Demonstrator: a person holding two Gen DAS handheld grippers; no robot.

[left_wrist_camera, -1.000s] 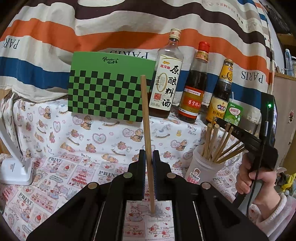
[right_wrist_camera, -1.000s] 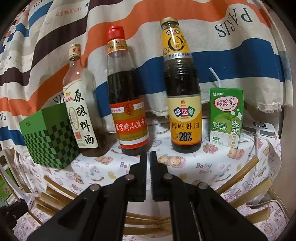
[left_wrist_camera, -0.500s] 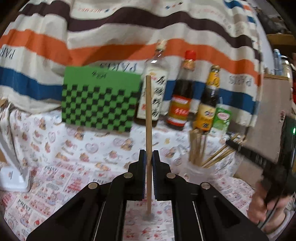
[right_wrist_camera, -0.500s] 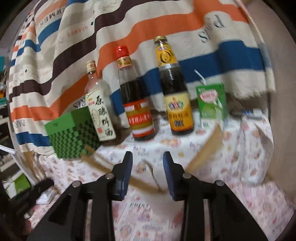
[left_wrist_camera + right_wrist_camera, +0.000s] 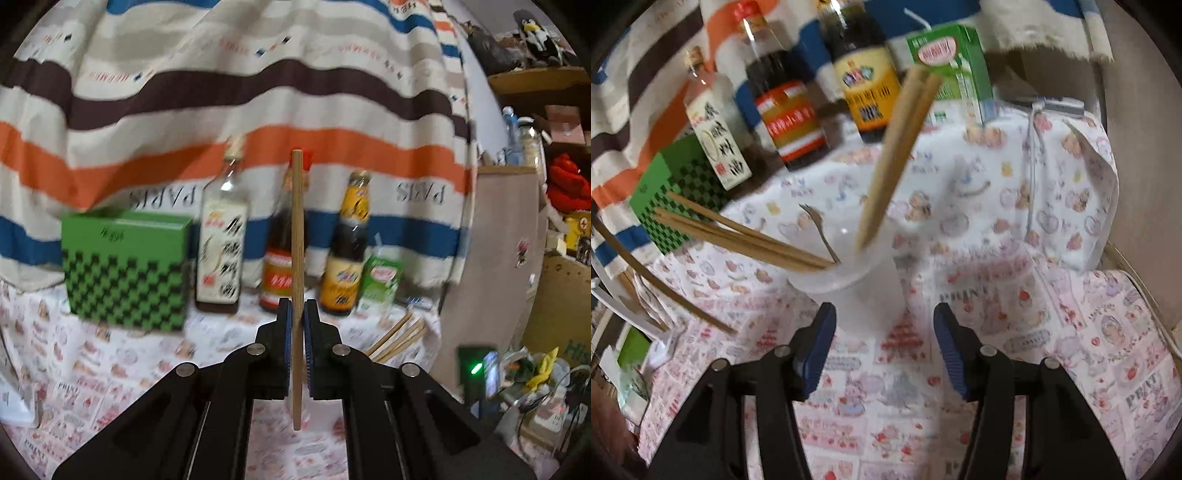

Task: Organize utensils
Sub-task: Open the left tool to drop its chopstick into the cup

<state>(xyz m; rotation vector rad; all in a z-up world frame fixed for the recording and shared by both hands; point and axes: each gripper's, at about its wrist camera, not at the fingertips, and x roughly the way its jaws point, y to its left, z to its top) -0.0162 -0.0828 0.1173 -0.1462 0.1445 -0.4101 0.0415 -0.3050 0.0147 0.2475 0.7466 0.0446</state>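
The left tool (image 5: 298, 321) pinches 1 light wooden chopstick (image 5: 297, 236), held upright above the printed-cloth counter (image 5: 122, 354). The right tool (image 5: 884, 332) gapes wide, its blue pads either side of a translucent white plastic cup (image 5: 860, 284) but apart from it. Bundled wooden chopsticks (image 5: 897, 147) and a small metal fork (image 5: 818, 230) lean from that cup toward 12 and 9 o'clock.
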